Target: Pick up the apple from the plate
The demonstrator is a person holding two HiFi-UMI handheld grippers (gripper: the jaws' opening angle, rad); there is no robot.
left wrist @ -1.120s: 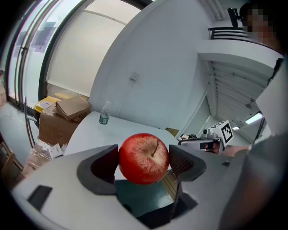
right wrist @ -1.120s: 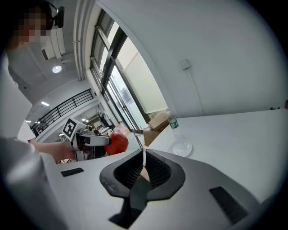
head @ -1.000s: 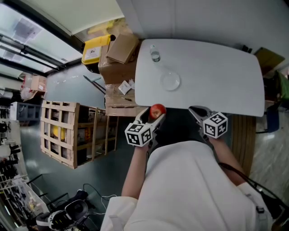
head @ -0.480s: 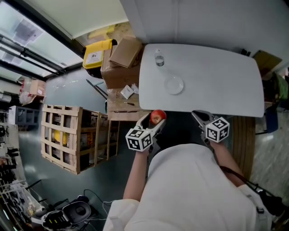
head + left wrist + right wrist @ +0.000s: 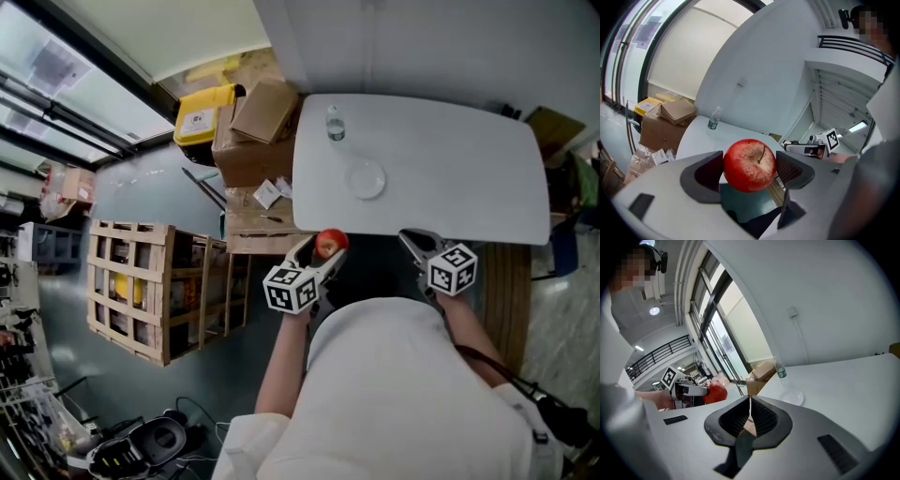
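Observation:
A red apple (image 5: 328, 245) (image 5: 749, 165) is clamped between the two dark pads of my left gripper (image 5: 322, 249) (image 5: 749, 168), held in the air just off the near edge of the white table (image 5: 450, 159). The clear glass plate (image 5: 364, 178) (image 5: 792, 396) lies bare on the table's left part. My right gripper (image 5: 413, 242) (image 5: 749, 417) hovers by the table's near edge, jaws pressed together with nothing between them. In the right gripper view the apple (image 5: 715, 393) shows at the left, in the other gripper.
A small water bottle (image 5: 335, 122) (image 5: 713, 118) stands at the table's far left corner. Cardboard boxes (image 5: 258, 127) and a yellow case (image 5: 205, 116) sit left of the table, and a wooden crate (image 5: 155, 286) stands further left on the floor.
The view has shifted slightly; the left gripper keeps the apple near the table's front edge. Both grippers hold nearly the same places.

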